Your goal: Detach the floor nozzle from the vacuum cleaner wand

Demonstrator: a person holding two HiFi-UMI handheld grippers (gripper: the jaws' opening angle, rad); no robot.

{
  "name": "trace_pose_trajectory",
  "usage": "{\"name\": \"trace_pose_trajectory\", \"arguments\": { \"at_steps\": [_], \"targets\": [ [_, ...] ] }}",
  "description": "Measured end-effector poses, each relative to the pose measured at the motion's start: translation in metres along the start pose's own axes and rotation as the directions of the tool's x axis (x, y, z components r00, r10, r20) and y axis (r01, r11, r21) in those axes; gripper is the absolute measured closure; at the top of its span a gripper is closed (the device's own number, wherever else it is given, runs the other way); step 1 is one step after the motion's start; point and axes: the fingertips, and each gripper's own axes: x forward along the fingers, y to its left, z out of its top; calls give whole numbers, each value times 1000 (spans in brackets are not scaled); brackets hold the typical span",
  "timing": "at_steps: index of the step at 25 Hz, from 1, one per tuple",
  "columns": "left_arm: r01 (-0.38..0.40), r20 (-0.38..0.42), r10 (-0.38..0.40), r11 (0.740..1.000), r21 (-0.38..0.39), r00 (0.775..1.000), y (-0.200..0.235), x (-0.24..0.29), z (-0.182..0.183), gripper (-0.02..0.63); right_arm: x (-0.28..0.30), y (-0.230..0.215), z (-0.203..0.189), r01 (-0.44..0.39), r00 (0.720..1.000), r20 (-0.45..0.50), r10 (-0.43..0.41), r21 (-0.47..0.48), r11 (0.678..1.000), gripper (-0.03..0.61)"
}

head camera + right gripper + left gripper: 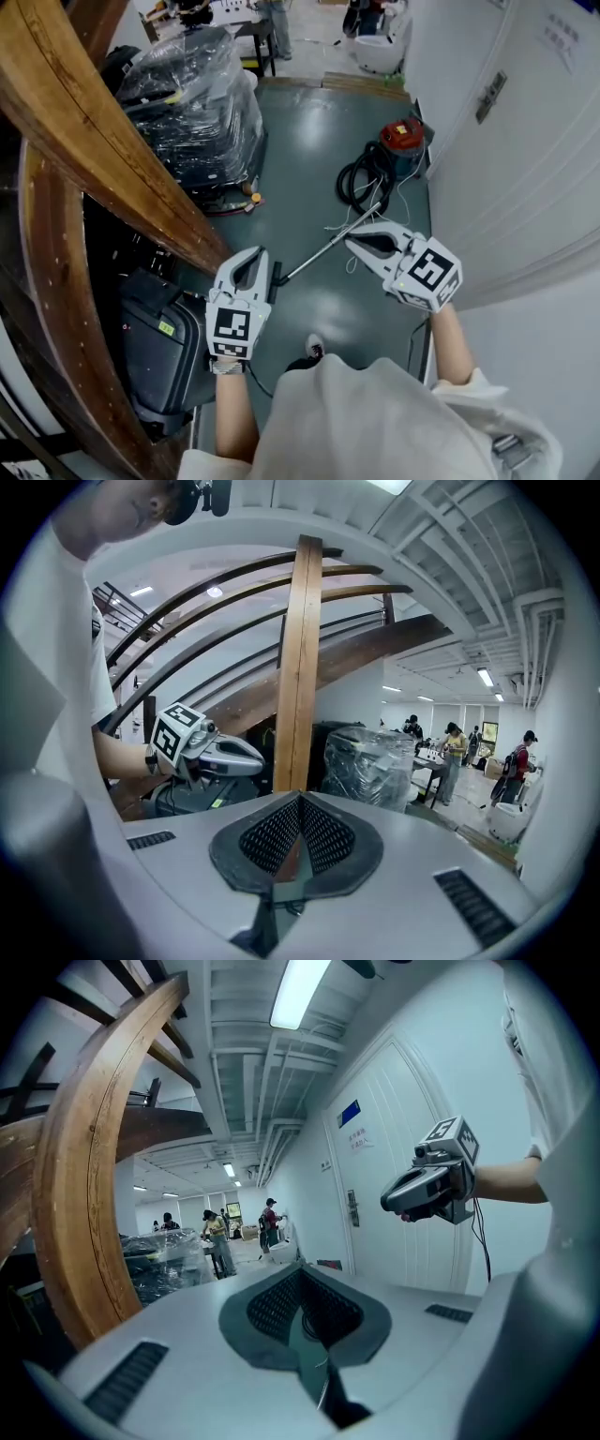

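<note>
Floor nozzle [276, 275], a small black piece as far as I can make out, lies on the dark green floor at the near end of the machine, so I will take the set from the bulk down.

The red and teal canister vacuum cleaner [401, 141] stands by the white wall, well ahead of me. Its black coiled hose [359, 183] lies just beside it on the near side. From there the thin silver metal wand [323, 251] runs diagonally toward me and to the left, and that slant is the long axis the nozzle must come off along.

My white left gripper [254, 253] has its tip just beside the nozzle in the head view, though it hangs above the floor. My white right gripper [351, 238] is over the wand's upper stretch.

Both sets of jaws are clenched together on nothing.

I judge the left the nearer tool for the nozzle and the right better placed to steady the wand. Both must spread their jaws and drop to the floor first.
</note>
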Motion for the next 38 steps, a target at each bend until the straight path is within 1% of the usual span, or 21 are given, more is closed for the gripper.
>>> {"name": "trace_pose_trajectory", "arguments": {
  "at_steps": [2, 7, 12, 15, 18, 20, 25, 32, 38],
  "targets": [
    [-8, 0, 8, 1000, 8, 1000, 11, 6, -2, 615, 12, -5, -2, -8, 1000, -3, 8, 3, 1000, 551],
    [-8, -45, 9, 1000, 21, 999, 36, 24, -17, 615, 34, -21, 8, -7, 1000, 23, 6, 33, 999, 551],
    [-8, -58, 8, 1000, 4, 998, 51, 34, -26, 615, 50, -38, 7, 5, 1000, 23, -6, 56, 998, 551],
    [-4, -77, 3, 1000, -6, 997, 60, 43, -33, 615, 64, -50, 7, 2, 1000, 16, -3, 45, 999, 551],
    [11, -102, -12, 1000, -10, 995, 67, 54, -41, 615, 77, -62, -1, 4, 1000, -16, -3, 28, 1000, 551],
    [13, -108, -15, 1000, -12, 994, 74, 63, -45, 614, 87, -72, -5, 1, 1000, -18, -1, 26, 1000, 551],
    [-14, -106, 11, 999, -32, 994, 95, 84, -51, 614, 115, -98, -15, 10, 999, -37, -10, -11, 1000, 551],
    [-36, -140, 33, 999, -16, 990, 106, 118, -70, 614, 139, -132, -29, 18, 1000, -8, -18, -20, 1000, 549],
    [-65, -151, 60, 997, -29, 987, 110, 140, -89, 614, 155, -155, -49, 21, 1000, 1, -21, -2, 1000, 549]
  ]
}}
